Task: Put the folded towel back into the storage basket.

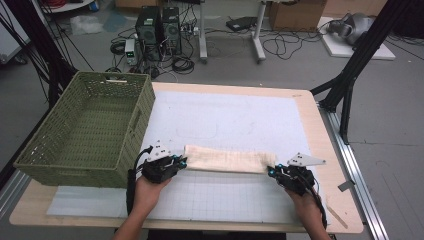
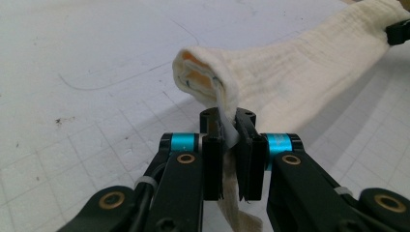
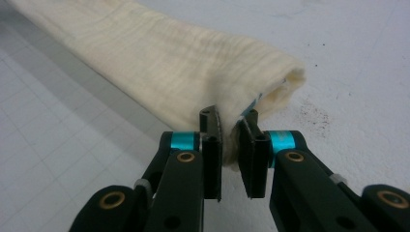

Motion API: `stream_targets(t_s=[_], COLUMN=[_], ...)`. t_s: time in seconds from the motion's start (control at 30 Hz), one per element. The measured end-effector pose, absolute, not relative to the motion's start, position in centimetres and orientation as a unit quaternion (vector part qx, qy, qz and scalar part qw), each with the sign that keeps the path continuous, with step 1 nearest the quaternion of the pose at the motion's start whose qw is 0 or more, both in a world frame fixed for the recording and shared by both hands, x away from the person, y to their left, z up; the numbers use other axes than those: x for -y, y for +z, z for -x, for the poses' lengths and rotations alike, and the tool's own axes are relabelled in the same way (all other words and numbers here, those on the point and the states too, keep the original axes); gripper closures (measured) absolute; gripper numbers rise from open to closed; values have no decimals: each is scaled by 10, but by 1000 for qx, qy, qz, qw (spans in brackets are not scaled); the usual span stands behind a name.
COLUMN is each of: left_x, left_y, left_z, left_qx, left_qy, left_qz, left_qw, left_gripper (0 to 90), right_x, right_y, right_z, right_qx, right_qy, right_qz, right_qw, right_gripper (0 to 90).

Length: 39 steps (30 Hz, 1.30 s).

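On the white table mat beside the green basket, the left gripper and right gripper each pinch an end of the folded cloth, and a thin pinch might slip if they pull apart.

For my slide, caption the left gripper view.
Left gripper shut on one end of the folded cream cloth on the gridded mat.

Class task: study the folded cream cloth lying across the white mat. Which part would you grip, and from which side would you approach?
Grip the two short open ends of the long folded cream cloth, one hand-held gripper per end, each coming in level from the near edge. The layers bunch there, giving thin edges that the jaws can pinch. The left hand-held gripper and right hand-held gripper are already shut on those ends.
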<state>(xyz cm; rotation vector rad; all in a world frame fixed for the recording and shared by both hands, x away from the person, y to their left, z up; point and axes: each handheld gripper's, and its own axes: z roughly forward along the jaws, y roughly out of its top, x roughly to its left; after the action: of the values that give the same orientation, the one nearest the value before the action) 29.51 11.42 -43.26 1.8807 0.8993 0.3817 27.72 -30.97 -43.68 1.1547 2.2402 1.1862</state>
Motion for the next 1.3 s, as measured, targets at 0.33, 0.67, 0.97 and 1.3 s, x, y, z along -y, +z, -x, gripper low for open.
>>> stream_targets(t_s=[0.33,0.67,0.97,1.3], left_x=[-114,-123,-131,-148], left_y=[-428,-400,-384,-359], left_z=[-294,-281,-271,-249], left_qx=[-368,-357,-355,-351], left_qy=[165,189,205,239], left_qz=[-770,-751,-745,-733], left_qw=[493,522,526,531], left_gripper=[826,827,827,827], right_x=[314,316,311,290], right_y=[-432,-411,-398,-381], right_z=[-278,-282,-295,-320], right_qx=[-785,-778,-776,-776], right_qy=[427,460,485,501], right_qz=[-411,-377,-344,-324], right_qw=[179,202,209,206], right_gripper=[816,816,816,816])
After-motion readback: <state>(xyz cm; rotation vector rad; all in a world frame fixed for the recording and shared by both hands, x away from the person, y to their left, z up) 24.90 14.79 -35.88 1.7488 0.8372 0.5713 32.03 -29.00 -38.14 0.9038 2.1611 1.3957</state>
